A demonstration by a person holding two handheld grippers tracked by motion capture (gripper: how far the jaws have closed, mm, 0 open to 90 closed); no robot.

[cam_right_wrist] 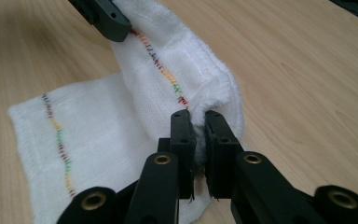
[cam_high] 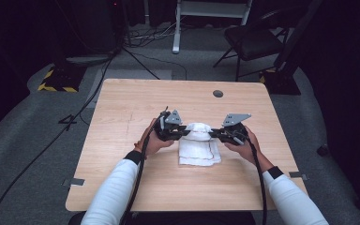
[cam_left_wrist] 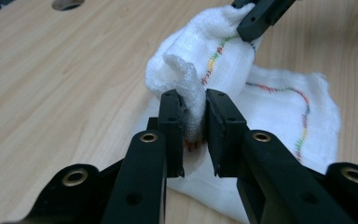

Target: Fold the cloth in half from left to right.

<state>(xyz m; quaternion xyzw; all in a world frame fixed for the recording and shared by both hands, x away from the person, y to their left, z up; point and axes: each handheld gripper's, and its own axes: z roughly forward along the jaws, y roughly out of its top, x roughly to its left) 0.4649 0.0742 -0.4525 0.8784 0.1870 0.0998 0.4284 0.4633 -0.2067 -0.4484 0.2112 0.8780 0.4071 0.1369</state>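
Folding is under way: the left tool (cam_high: 183,132) and the right tool (cam_high: 214,135) each pinch a corner of the one white cloth (cam_high: 198,149) at mid-counter (cam_high: 122,122), its far edge lifted over the flat part. Next, I judge, both corners travel together — kept level — onto the near edge. One cloth, two tools.
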